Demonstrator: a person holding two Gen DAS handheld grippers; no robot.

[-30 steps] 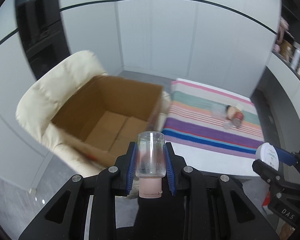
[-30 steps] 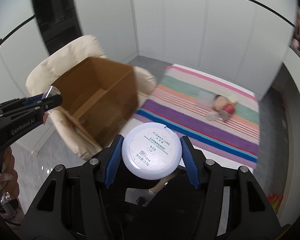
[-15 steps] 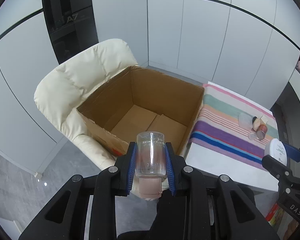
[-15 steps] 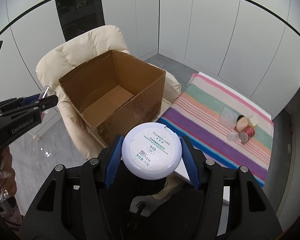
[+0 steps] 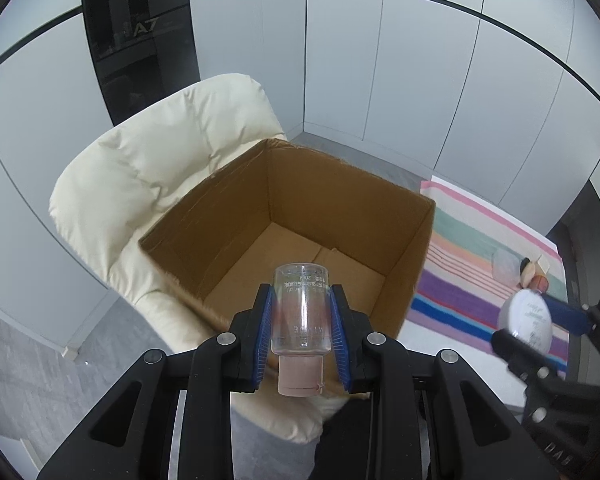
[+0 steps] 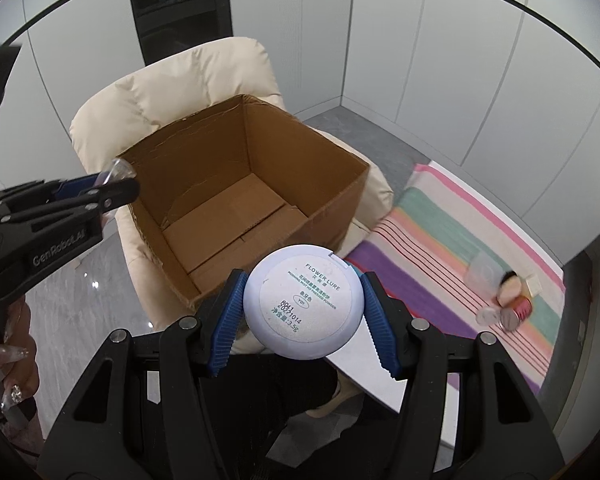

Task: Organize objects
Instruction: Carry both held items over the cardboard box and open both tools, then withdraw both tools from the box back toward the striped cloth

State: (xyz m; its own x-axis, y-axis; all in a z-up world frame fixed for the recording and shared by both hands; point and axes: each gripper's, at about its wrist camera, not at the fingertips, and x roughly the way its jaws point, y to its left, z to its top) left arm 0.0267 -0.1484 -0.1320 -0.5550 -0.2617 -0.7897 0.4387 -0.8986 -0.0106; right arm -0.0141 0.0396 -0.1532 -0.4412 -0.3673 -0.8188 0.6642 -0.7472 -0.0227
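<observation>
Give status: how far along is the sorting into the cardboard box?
Done: nothing; the cardboard box on the cream chair looks empty. In hand: left claw grips a clear bottle, right claw a white compact, both near the box. Left: small items on the striped cloth.

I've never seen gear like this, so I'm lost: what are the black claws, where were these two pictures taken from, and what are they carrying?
There is no robot here. A person holds a two-finger clamp in each hand, and a wide-angle camera on each clamp looks forward along its fingers, so each picture is one clamp's own view. The left gripper is shut on a clear bottle with a pink cap. The right gripper is shut on a round white compact. Both hang near an open cardboard box that sits on a cream chair; nothing shows inside it. To the right, a striped cloth carries a few more small cosmetics.
</observation>
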